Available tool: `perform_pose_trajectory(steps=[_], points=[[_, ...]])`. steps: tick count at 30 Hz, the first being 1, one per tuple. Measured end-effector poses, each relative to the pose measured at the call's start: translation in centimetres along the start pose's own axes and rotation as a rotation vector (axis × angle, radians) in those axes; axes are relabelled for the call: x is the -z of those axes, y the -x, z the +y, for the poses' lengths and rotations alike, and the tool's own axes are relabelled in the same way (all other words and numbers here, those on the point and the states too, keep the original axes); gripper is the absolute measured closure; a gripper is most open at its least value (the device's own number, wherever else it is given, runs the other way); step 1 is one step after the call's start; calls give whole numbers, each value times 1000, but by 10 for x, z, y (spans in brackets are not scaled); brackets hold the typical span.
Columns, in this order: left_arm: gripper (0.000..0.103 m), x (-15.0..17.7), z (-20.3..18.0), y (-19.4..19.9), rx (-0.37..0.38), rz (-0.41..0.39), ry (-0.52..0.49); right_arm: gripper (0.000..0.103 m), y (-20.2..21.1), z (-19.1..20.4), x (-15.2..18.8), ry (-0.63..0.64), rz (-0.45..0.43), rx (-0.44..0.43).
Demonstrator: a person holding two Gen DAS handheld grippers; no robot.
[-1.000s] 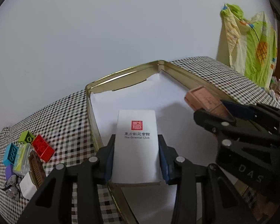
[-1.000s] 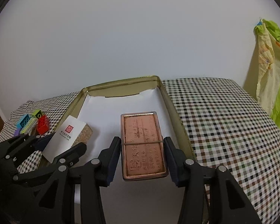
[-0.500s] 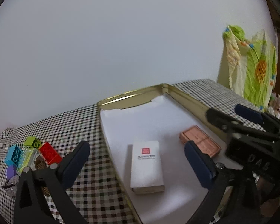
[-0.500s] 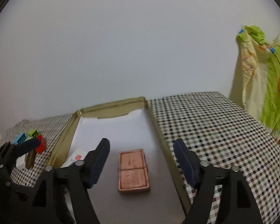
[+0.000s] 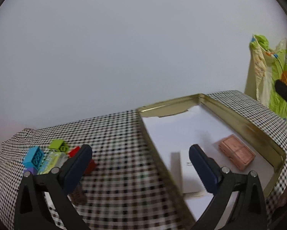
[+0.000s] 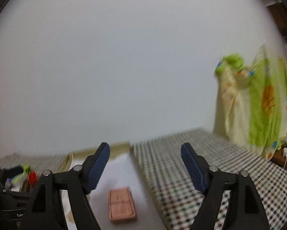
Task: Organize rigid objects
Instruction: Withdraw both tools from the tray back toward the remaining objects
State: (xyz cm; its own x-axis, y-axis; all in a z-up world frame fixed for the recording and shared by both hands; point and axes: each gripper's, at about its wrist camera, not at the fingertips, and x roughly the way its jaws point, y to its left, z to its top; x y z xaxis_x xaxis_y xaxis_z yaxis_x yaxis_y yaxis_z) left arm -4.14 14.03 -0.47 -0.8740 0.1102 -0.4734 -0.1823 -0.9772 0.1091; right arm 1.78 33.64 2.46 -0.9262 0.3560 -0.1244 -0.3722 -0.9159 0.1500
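Note:
A gold tin tray with a white liner lies on the checked tablecloth. In it lie a white card box and a copper-pink flat tin, which also shows in the right wrist view. My left gripper is open and empty above the cloth, left of the tray. My right gripper is open and empty, raised over the tray's right rim. Toy bricks lie in a heap at the left.
A green and yellow patterned cloth hangs at the right beyond the table. A plain white wall stands behind the table. The checked tablecloth stretches to the right of the tray. The left gripper's body sits at the left in the right wrist view.
Both grippers opened and let go of the white box and the copper tin, which now lie in the tray. Both have pulled back and up; the left has swung left.

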Motion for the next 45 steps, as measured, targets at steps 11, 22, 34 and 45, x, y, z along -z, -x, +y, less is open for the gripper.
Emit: perform_pose_trajectory(steps=[11,22,34,45], points=[[1,7,26,4,-41,-51,23,10,-2,12,1,23,18,57],[1,18,61,17,-33,-53,33,10,19,52,11,39,25,35],[1,29,112,12,-37,-21,89,10,28,124,26,45,90,-82],[1,34,144,4,-60,-11,97,10,33,181,39,75,108,-183]])
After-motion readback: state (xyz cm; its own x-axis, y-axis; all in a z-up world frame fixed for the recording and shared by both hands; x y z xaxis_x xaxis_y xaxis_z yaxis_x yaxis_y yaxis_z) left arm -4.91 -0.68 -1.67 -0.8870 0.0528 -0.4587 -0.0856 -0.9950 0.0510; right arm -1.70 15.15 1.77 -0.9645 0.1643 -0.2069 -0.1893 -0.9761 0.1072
